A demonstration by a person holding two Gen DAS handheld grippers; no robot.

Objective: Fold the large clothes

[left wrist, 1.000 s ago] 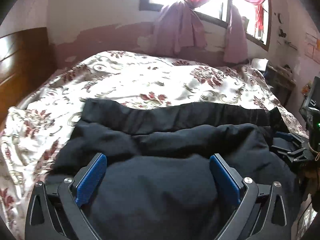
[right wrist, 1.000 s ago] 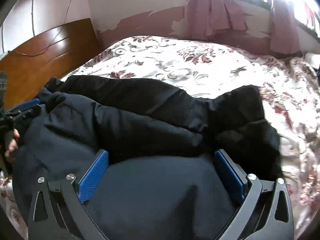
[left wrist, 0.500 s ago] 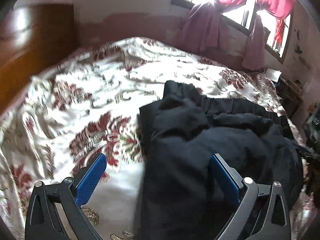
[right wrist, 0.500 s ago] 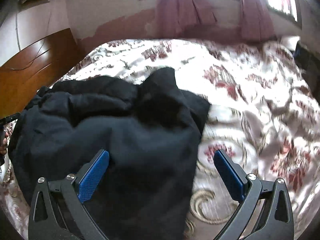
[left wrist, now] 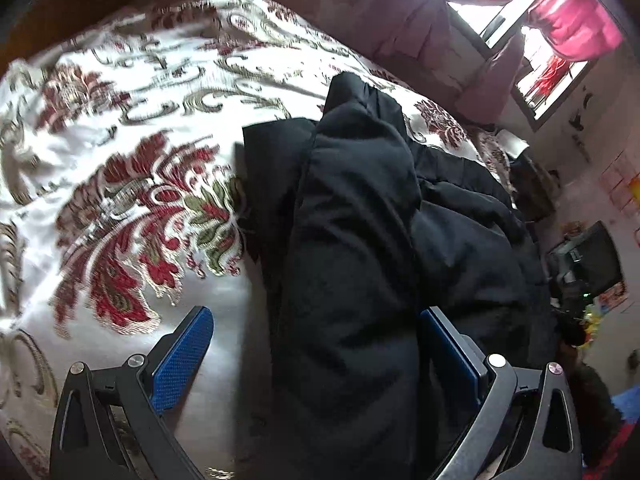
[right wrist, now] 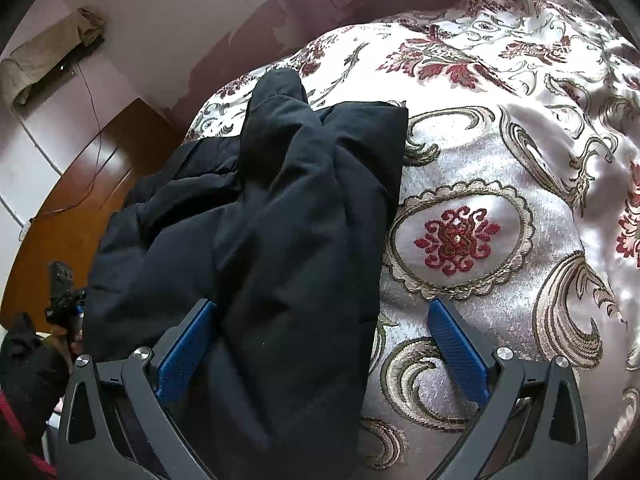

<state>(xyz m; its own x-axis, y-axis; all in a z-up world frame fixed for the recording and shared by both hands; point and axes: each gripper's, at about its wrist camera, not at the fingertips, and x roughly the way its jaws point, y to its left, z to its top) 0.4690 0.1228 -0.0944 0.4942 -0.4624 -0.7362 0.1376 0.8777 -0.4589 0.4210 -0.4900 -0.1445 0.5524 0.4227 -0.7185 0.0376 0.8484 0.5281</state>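
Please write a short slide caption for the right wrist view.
Open right tool above a bunched black garment on a floral bedspread.

The black garment [left wrist: 352, 240] runs off the lower edge between the jaws in both wrist views, hiding its near end. Beyond the left jaws, the floral bedspread [left wrist: 120, 128] is smeared by motion blur.
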